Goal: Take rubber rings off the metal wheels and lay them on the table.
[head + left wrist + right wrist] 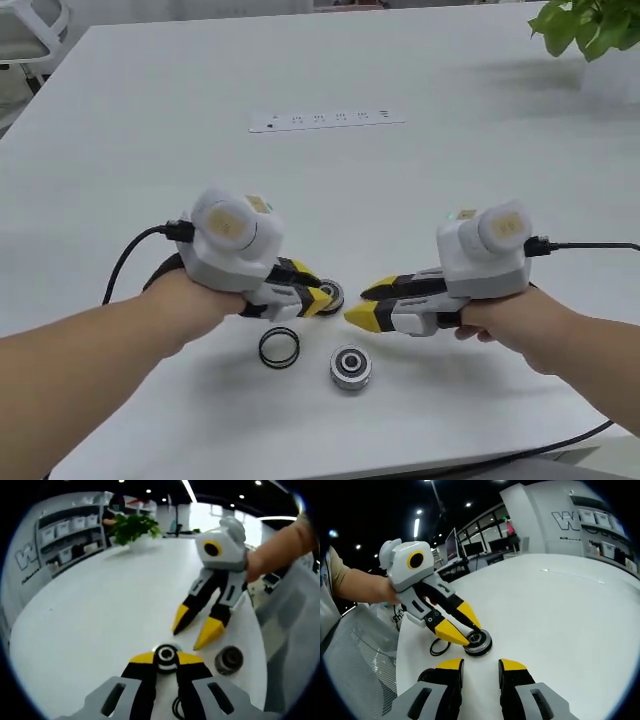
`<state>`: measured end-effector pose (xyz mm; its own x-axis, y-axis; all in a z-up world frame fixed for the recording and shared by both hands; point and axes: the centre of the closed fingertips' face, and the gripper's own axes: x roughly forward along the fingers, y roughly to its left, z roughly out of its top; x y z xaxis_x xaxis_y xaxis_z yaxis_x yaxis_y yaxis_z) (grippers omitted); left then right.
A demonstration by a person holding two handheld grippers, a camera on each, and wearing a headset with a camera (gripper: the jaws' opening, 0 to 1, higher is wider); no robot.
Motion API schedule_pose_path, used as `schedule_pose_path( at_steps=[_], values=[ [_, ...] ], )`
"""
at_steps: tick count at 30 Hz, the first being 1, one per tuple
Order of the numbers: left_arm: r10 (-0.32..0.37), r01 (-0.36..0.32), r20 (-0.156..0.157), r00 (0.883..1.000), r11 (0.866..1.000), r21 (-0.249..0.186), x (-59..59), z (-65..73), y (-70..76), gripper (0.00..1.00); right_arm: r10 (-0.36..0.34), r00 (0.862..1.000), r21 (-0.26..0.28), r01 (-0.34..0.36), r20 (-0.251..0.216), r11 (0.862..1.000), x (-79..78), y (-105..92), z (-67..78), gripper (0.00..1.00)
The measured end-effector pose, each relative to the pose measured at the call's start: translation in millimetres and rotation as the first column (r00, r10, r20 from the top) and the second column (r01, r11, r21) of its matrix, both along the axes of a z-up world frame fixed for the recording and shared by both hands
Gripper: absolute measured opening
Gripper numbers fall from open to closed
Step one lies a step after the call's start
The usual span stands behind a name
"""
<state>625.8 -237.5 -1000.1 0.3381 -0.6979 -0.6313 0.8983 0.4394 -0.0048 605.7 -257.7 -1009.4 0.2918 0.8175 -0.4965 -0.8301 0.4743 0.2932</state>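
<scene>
My left gripper (320, 298) is shut on a small metal wheel (332, 295) with a dark rubber ring round its rim, resting on the white table (420, 170). The left gripper view has that wheel (166, 655) between the yellow tips. My right gripper (362, 304) stands open just right of the wheel, its tips pointing at it, nothing between them. A loose black rubber ring (279, 347) lies flat in front of the left gripper. A bare metal wheel (351, 366) lies beside the ring. In the right gripper view the left gripper (465, 630) pinches the wheel (478, 642).
A white power strip (328, 119) lies mid-table, farther back. A potted plant (588, 25) stands at the far right corner. Black cables (130, 255) trail from both grippers. The near table edge (330, 470) runs just below the bare wheel.
</scene>
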Motion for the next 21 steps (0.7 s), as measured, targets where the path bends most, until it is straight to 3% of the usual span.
schedule_pose_path(
  at_steps=[5, 6, 8, 21],
  values=[
    [0.007, -0.007, -0.004, 1.0, 1.0, 0.003, 1.6, -0.4, -0.7, 0.15, 0.005, 1.0, 0.005, -0.005, 0.007, 1.0, 1.8, 2.8, 1.6, 0.26],
    [0.008, -0.008, -0.024, 1.0, 1.0, 0.015, -1.3, -2.8, 0.6, 0.14, 0.007, 1.0, 0.006, -0.007, 0.008, 1.0, 1.3, 3.9, 2.0, 0.26],
    [0.009, -0.009, -0.003, 1.0, 1.0, 0.001, 1.4, -0.8, -2.9, 0.14, 0.01, 1.0, 0.006, -0.01, 0.009, 1.0, 0.5, 5.4, 2.4, 0.26],
    [0.003, -0.004, 0.016, 1.0, 1.0, 0.012, -3.1, 0.9, -4.4, 0.13, 0.06, 0.994, -0.043, -0.056, 0.094, 0.997, 6.1, 18.1, -0.4, 0.27]
  ],
)
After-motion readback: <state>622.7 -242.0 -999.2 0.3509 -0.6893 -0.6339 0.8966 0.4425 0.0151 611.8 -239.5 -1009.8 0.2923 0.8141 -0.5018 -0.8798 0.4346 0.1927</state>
